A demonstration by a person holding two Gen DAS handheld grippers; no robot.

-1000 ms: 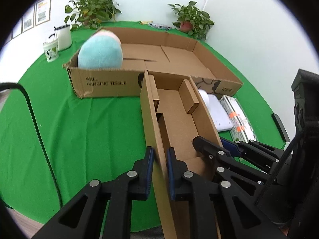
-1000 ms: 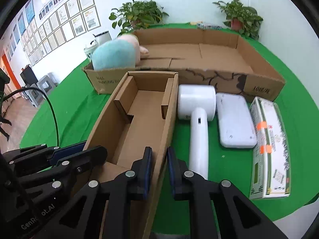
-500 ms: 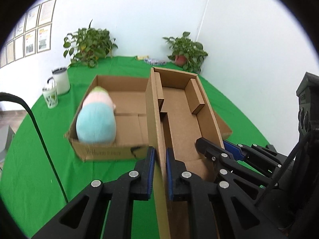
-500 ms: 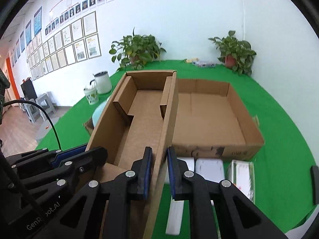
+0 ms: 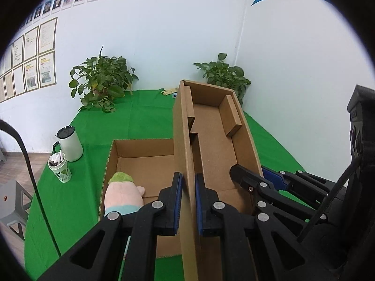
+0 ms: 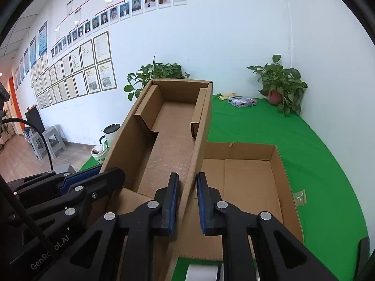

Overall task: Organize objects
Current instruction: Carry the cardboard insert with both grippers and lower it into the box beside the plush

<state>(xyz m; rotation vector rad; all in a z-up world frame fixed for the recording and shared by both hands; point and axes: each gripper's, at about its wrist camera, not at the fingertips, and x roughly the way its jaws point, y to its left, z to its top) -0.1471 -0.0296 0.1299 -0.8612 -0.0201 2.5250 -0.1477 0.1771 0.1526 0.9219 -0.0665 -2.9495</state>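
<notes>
Cardboard tray (image 5: 215,140) walls pinched, left fingers (image 5: 177,201), right fingers (image 6: 172,203)

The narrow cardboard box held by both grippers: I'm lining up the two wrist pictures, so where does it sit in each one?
Left wrist view: the narrow cardboard box runs up the centre-right, its left wall clamped in the left gripper.
Right wrist view: the box runs up the centre-left, its right wall clamped in the right gripper.
Shared landmark: the large open carton below it on the green cloth.
</notes>
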